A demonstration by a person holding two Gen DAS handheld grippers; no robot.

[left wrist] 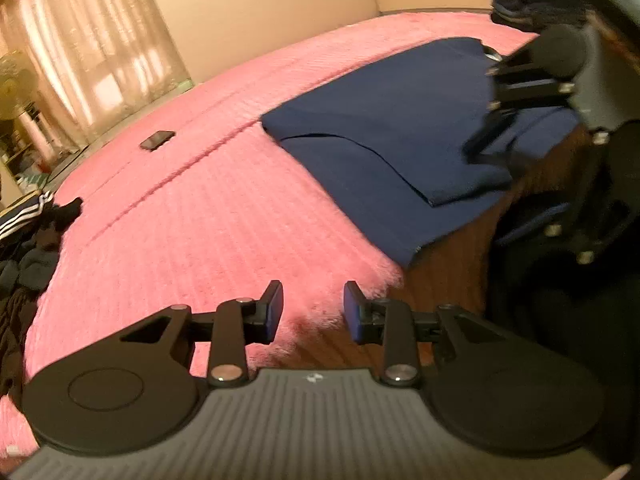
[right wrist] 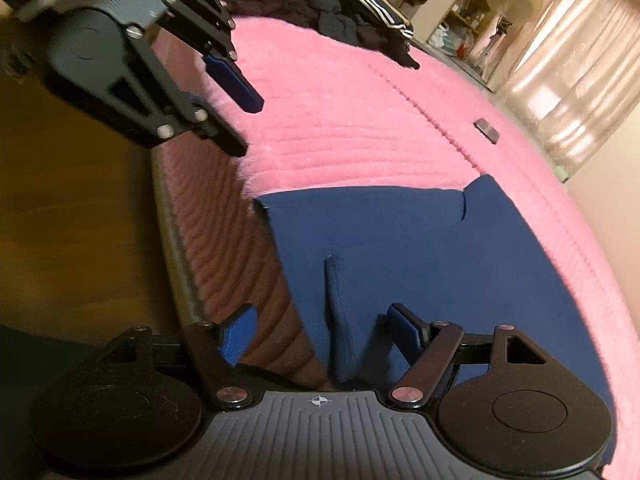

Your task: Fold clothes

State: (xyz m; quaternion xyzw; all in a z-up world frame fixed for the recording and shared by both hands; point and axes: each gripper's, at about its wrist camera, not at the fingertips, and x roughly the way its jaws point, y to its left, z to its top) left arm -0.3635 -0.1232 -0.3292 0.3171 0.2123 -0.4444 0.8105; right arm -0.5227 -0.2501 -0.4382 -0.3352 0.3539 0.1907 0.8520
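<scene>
A navy blue garment (left wrist: 384,136) lies flat on the pink ribbed blanket (left wrist: 208,216) of a bed, at the bed's near edge. Part of it is folded over itself, leaving a straight diagonal crease and a squared corner, and one edge hangs slightly past the blanket's fringe.

The left hand-held gripper (left wrist: 313,312) hovers over the blanket's edge, beside the garment and apart from it; its blue-padded jaws stand a little apart with nothing between them.

The right hand-held gripper (right wrist: 324,332) hangs over the garment's near edge with its jaws spread wide. A narrow raised ridge of the blue cloth runs up between the fingers (right wrist: 404,326), but the pads do not press on it.

A heap of dark clothes (right wrist: 340,4), one with white stripes, sits at the far end of the bed, and a small dark phone (left wrist: 157,140) lies on the blanket, well apart from the garment.
</scene>
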